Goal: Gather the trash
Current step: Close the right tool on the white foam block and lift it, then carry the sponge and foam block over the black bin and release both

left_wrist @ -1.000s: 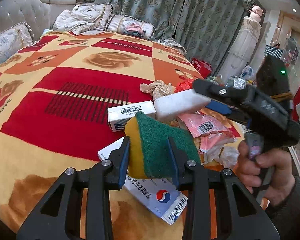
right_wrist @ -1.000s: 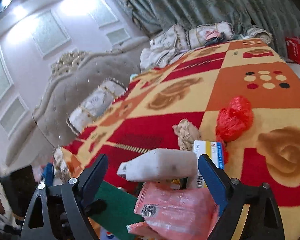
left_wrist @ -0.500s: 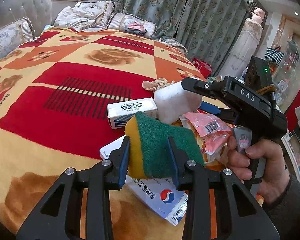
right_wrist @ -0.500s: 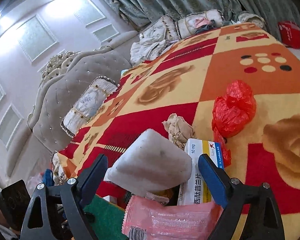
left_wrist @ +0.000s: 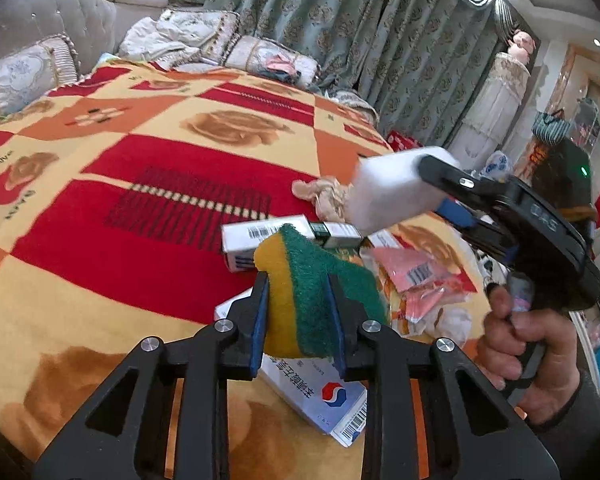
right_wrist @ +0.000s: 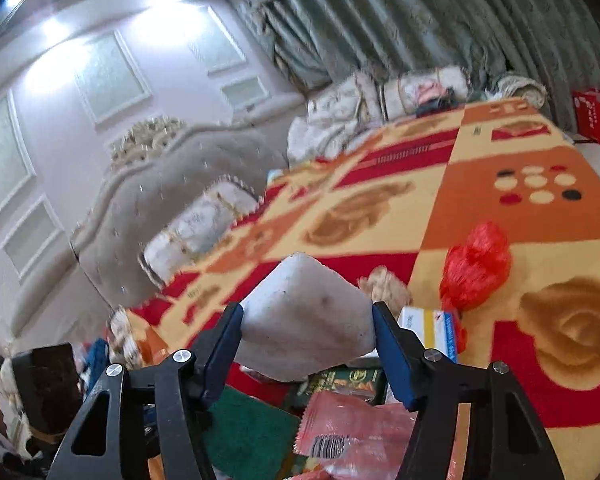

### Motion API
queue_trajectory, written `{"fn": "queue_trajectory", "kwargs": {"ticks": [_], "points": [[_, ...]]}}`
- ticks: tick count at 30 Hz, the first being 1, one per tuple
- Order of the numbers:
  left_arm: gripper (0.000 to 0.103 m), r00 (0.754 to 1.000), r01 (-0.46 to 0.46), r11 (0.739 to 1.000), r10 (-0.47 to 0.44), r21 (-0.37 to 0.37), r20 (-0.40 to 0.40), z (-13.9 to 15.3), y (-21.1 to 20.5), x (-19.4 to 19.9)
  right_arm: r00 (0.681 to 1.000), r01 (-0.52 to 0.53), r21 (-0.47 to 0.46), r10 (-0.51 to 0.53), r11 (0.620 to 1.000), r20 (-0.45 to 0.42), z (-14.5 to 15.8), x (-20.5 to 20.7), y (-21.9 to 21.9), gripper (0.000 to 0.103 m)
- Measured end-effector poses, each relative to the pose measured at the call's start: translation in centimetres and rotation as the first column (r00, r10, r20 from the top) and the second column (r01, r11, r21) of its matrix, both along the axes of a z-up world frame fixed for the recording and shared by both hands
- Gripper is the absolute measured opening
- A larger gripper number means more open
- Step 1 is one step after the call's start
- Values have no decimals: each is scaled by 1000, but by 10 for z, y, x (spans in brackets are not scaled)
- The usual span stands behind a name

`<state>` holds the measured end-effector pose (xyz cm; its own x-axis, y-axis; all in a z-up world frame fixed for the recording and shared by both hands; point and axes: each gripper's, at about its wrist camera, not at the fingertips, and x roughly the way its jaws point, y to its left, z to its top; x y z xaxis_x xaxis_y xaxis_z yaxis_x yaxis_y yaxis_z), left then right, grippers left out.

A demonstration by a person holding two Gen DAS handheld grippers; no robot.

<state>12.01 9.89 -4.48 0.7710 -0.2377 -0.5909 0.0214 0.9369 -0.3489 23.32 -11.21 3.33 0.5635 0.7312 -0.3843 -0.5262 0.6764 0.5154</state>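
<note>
My left gripper point(left_wrist: 296, 284) grips a yellow and green scouring sponge point(left_wrist: 320, 272) above the trash pile, its jaws still closing and squeezing it. In the right wrist view my right gripper point(right_wrist: 308, 316) has a dirty white foam block point(right_wrist: 300, 284) between its closing jaws, and both pads press on it. The same block point(left_wrist: 388, 188) hangs above the pile in the left wrist view. Below lie a pink wrapper point(left_wrist: 416, 272), a white barcode box point(left_wrist: 252, 236), a blue-and-white medicine box point(left_wrist: 328, 396), a crumpled tissue point(left_wrist: 320, 196) and a red plastic bag point(right_wrist: 476, 268).
Everything lies on a bed under a red, orange and yellow blanket point(left_wrist: 140, 200). A padded headboard point(right_wrist: 172, 184) and pillows point(left_wrist: 188, 36) stand at the far end, with curtains point(left_wrist: 340, 20) behind. A hand point(left_wrist: 528, 356) holds the right gripper's handle. Clutter fills the floor beyond the bed's right edge.
The right gripper's jaws narrowed onto the white foam block and lifted it off the pile. The left gripper's jaws tightened a little on the sponge; it stayed in place.
</note>
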Motion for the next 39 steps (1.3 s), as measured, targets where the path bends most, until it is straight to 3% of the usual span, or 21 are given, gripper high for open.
{"fn": "queue_trajectory", "kwargs": {"ticks": [7,14,24,31,36,39], "points": [[23,999,-33,999,32,34,33,26,-4,-7,997,78,37,-79,996,14,12,-15,-42,63],[23,997,-27,997,22,67,77,60,-26,-3,977,209,-1,-209,978,37,20,-33,-94,63],[23,994,101,995,-102,23,49,83,-95,37,926,378,-55,-377,924,29,26,-61,-182,63],[23,967,254,967,-255,9,9,78,-191,53,851,522,-101,-525,847,-1,19,-90,-278,63],[23,915,403,915,-402,18,-17,69,-280,55,755,630,-160,-648,760,-102,-2,-102,-341,63],[23,888,459,888,-457,24,-52,56,-320,61,718,654,-183,-679,734,-153,-12,-103,-367,63]]}}
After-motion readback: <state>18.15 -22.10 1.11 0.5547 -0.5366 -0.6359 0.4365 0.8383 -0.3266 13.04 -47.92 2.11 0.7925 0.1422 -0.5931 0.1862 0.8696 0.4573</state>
